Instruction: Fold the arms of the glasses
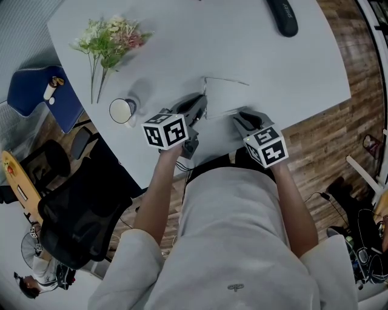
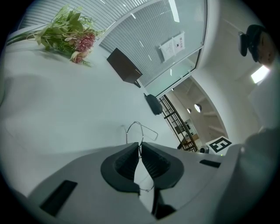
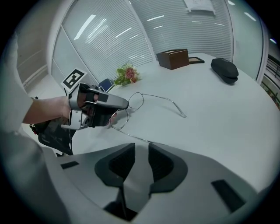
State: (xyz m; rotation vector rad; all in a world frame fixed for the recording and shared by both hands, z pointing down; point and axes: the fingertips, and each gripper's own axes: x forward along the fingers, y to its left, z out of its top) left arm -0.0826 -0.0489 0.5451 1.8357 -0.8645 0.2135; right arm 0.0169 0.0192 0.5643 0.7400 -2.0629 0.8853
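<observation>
Thin wire-rimmed glasses point(image 1: 224, 79) lie on the white table point(image 1: 291, 66) with both arms spread out. My left gripper point(image 1: 200, 108) is shut on the frame at one lens; in the left gripper view the wire point(image 2: 140, 151) runs pinched between the pads, with the other lens point(image 2: 133, 127) just beyond. In the right gripper view the left gripper point(image 3: 116, 113) holds the glasses point(image 3: 135, 100) from the left. The near arm point(image 3: 133, 136) runs along the table to the tips of my right gripper point(image 3: 142, 146), whose jaws stand apart with bare table between them. The far arm point(image 3: 168, 101) points away right.
A bunch of flowers point(image 1: 109, 36) and a white cup point(image 1: 122, 111) sit at the table's left. A black case point(image 1: 282, 15) lies at the far side, a brown box point(image 3: 173, 58) beyond it. A black office chair point(image 1: 66, 224) stands by the near-left table edge.
</observation>
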